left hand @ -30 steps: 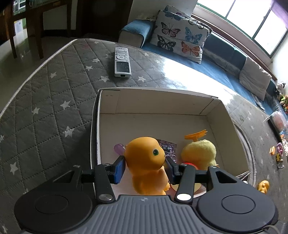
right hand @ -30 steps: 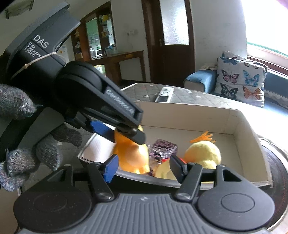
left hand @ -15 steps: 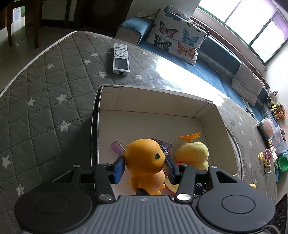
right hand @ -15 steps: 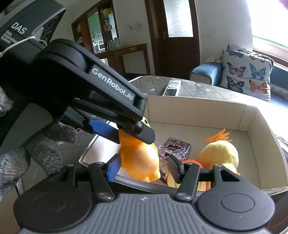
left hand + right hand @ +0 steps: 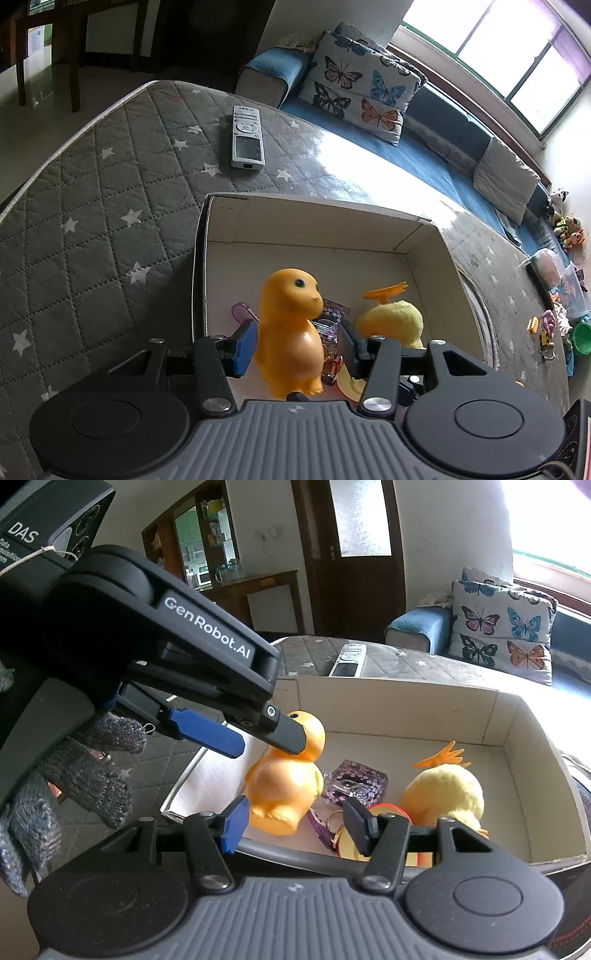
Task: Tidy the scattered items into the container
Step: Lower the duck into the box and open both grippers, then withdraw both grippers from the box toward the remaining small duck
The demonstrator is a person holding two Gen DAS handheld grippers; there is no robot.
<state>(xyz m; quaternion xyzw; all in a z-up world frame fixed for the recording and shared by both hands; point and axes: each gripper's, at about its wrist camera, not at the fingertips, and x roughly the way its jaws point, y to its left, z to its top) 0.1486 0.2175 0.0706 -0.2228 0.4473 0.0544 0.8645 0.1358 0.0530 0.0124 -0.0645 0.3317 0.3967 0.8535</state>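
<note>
Orange dinosaur toy (image 5: pixel 291 328) upright in box (image 5: pixel 317 229)

The orange toy's (image 5: pixel 291 332) feet are covered by the left gripper's (image 5: pixel 297 341) body in the left wrist view. The clear box (image 5: pixel 356 781) beside it is half hidden there. The yellow plush's (image 5: pixel 443 794) lower part sits behind the right gripper (image 5: pixel 295 825), and the keyring (image 5: pixel 334 825) is only partly seen. The remote's (image 5: pixel 247 136) buttons are too small to read. The gloved hand (image 5: pixel 74 775) runs off the left edge. Toys on the floor (image 5: pixel 554 325) at the right edge are blurred.
</note>
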